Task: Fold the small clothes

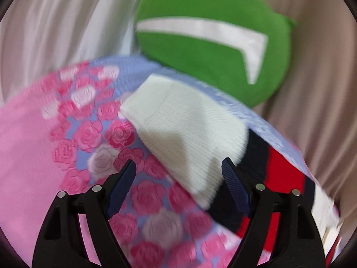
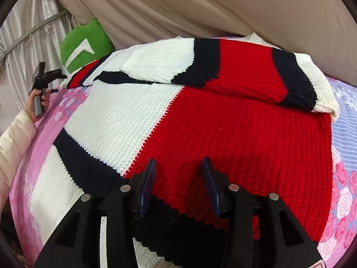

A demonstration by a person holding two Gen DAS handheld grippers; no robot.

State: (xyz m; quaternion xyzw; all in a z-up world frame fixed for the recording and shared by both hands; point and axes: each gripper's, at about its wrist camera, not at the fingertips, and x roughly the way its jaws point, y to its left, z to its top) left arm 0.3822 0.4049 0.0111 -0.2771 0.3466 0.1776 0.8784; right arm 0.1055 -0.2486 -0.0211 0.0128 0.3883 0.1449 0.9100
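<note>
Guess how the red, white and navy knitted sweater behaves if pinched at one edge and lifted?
The red, white and navy knitted sweater is probably floppy: its folded sleeve drapes over the body, so a one-edge lift would likely unfold it. The chunky ribbed knit suggests it is fairly heavy for its size and stretchy. It should grip rather than slide on the rose-print bedsheet.

The left wrist view is smeared by motion blur, so the rose-print bedsheet (image 1: 89,134) is rendered soft. The knitted sweater (image 2: 223,122) is cut off there by the right edge, and its near hem is hidden behind the right gripper (image 2: 179,167) body.
</note>
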